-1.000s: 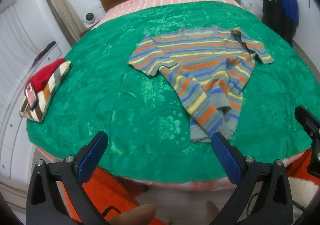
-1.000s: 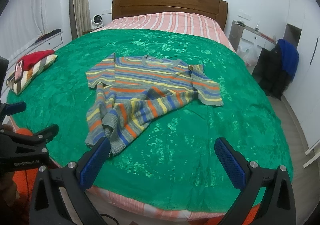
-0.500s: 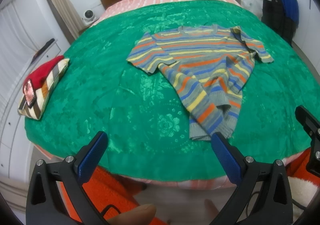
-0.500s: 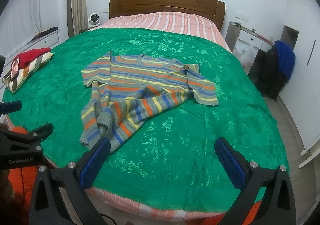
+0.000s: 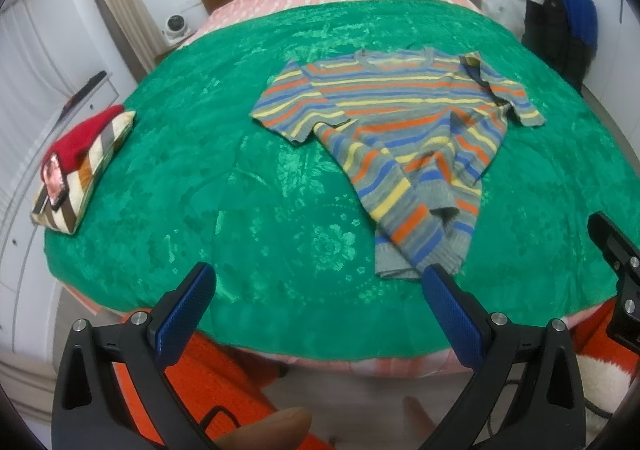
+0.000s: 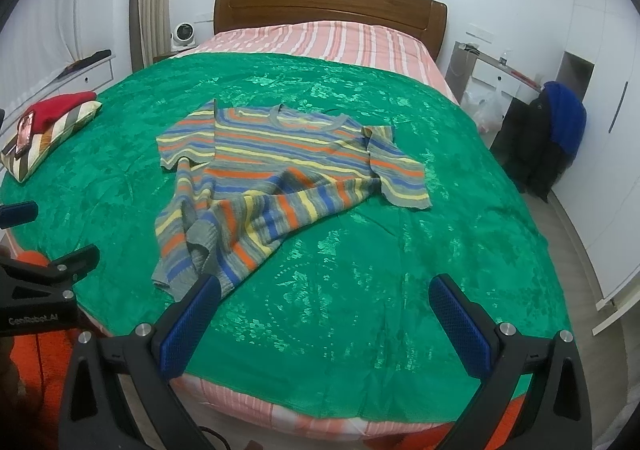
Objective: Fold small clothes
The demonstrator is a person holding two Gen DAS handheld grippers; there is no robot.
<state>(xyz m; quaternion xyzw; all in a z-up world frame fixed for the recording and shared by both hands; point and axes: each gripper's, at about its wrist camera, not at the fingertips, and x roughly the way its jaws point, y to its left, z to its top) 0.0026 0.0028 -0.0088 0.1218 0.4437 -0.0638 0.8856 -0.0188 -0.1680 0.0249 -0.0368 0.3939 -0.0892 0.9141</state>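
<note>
So we've got the striped sweater (image 6: 276, 169) lying on the green bedspread (image 6: 360, 270), roughly mid-bed and a bit toward the foot. Its neckline points at the wooden headboard (image 6: 328, 9), and the long axis runs from there back toward us, except the lower body is bunched and skewed diagonally, so the hem ends up near the foot edge on our left side. Both short sleeves stick out sideways; the right one has a corner flipped over near the shoulder.

Our left gripper (image 5: 316, 314) hovers over the foot edge with its blue-padded jaws spread wide and nothing in them, its right finger just by the hem in that view. Same for our right gripper (image 6: 326, 318), wide apart and empty, its left finger near the hem.

Room-wise: pink striped sheet (image 6: 320, 37) showing above the bedspread, a striped cushion (image 5: 80, 177) at the left edge with a red garment (image 5: 80, 137) and a phone (image 5: 54, 179) on it, a small white fan (image 6: 183, 34) by the headboard, dark and blue coats (image 6: 552, 133) hanging at the right, white walls
</note>
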